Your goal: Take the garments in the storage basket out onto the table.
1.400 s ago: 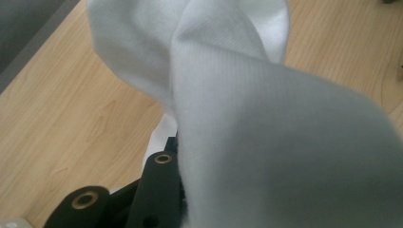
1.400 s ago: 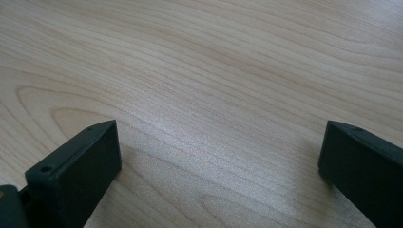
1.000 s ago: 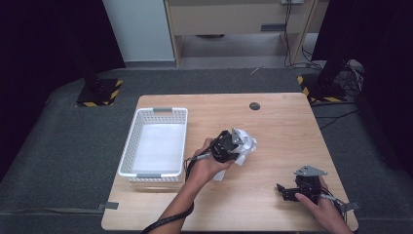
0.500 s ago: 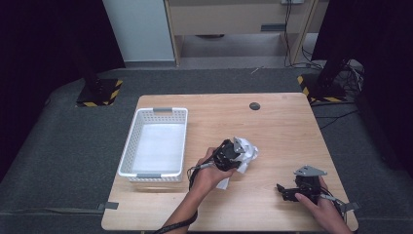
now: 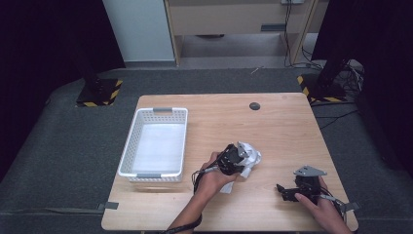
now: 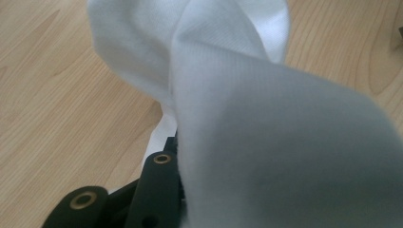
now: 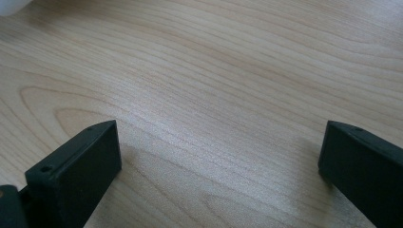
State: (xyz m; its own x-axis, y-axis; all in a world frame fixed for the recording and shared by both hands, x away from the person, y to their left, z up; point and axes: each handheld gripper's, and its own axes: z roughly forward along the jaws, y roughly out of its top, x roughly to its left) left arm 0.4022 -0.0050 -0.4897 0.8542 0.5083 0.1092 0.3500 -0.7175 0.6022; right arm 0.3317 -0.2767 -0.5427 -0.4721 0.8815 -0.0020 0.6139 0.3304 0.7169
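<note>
Left gripper and white cloth have been shifting down the table toward the person; right gripper staying put. White basket is sitting left of them, only its white floor showing. Left jaws are pinching the cloth mid-table; right jaws are standing spread over bare wood, holding nothing.

In the left gripper view the white cloth hides one jaw of the left claw and blurs up close, so whether the claw grips it stays unclear.
</note>
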